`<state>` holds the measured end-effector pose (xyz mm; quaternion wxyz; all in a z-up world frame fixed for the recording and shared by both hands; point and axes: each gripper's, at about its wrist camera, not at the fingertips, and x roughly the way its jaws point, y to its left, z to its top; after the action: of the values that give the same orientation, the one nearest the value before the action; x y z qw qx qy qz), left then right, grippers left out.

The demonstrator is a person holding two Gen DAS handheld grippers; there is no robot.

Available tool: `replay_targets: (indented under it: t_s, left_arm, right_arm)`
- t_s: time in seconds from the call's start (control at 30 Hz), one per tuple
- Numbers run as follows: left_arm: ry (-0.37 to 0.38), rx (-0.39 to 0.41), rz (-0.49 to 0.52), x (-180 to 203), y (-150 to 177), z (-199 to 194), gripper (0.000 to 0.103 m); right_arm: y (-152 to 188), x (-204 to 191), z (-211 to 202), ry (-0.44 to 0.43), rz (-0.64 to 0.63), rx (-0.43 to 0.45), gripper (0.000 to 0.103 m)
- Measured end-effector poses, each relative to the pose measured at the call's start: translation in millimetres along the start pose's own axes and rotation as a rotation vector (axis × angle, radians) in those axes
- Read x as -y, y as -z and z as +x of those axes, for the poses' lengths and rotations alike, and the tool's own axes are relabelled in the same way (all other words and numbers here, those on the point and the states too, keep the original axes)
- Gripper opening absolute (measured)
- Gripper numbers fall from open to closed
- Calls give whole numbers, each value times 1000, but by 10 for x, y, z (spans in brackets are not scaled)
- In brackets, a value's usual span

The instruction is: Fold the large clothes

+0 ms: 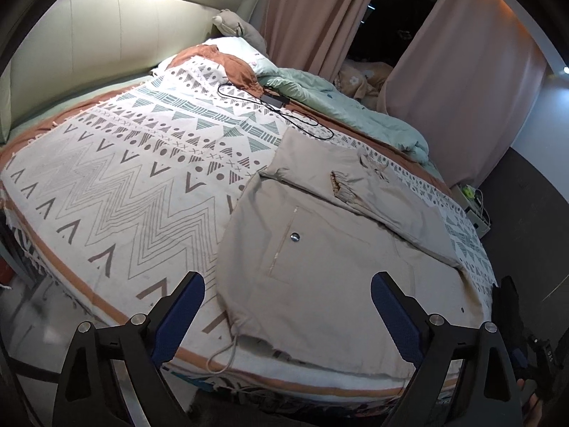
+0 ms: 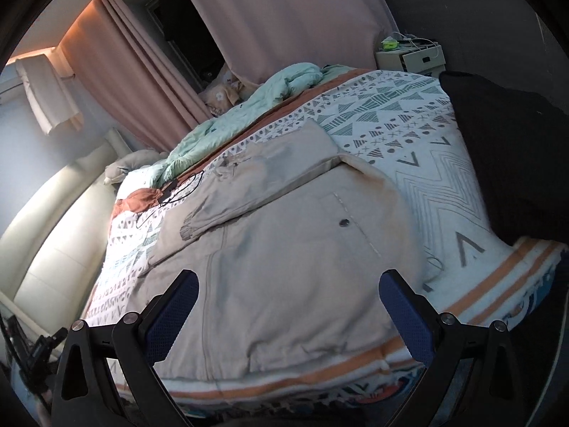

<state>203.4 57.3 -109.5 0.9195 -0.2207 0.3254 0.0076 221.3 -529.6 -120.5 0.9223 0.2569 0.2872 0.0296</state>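
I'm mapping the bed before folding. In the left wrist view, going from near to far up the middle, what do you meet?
Left gripper → beige jacket → its folded-over sleeve → black cable with adapter → mint-green duvet → pink curtain.

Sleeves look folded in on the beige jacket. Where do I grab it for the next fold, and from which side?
Probably take the beige jacket by its hem, the edge nearest you along the foot of the bed. Come in low from that near side, the left gripper and right gripper apart, one toward each hem corner. Both are open and empty above that edge, and the hem lies flat there.
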Motion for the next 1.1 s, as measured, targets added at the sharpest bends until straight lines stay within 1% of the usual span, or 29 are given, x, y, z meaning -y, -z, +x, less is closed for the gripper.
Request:
replay_targets:
  t_s: [0.07,0.13,0.23,0.37,0.43,0.5,0.57,0.6,0.7,0.8,0.83,0.93,1.0,1.07,1.1]
  left_arm:
    - [10,-12,9,-91,9,-58,94]
    - [10,-12,4,-196,2,-90,89]
    - [37,-22,-53,-392,42,-103,85]
    - [55,-48,-73,-558,154,-38,79]
    - [67,-74,-89,-632,207,28,73]
    - [81,-103,-111,-696,253,107,70]
    - [93,-124,-127,-745,278,202,68]
    - [95,-131,-133,-759,276,251,68]
    - [90,-164,-153,-795,289,460,68]
    - [88,-199,-160,-803,305,673,59]
    - [90,-209,-169,-814,318,734,58]
    - [90,-237,-185,-820,326,915,58]
    - [84,-249,-189,-820,310,1023,58]
    - [82,-265,-200,-824,291,1136,54]
    - [79,-276,-204,-828,283,1189,51]
  right_arm:
    - [46,89,-65,3,-2,-1,102]
    - [93,212,-115,6,5,-2,102]
    - [167,436,-149,-18,62,-11,102]
    - [268,681,-235,-2,112,-20,101]
    - [282,803,-250,-1,147,-28,101]
    - [300,895,-232,7,175,-44,99]
    - [294,974,-145,23,183,-71,95]
    - [298,1018,-98,26,193,-80,90]
    - [328,1159,38,4,256,-91,87]
    - [342,1246,223,-23,278,-115,80]
    - [346,1261,289,-36,284,-124,79]
    - [326,1274,462,-67,288,-140,77]
    - [300,1287,589,-63,289,-156,76]
    - [278,1315,719,-61,303,-173,75]
    - [265,1333,780,-68,313,-179,72]
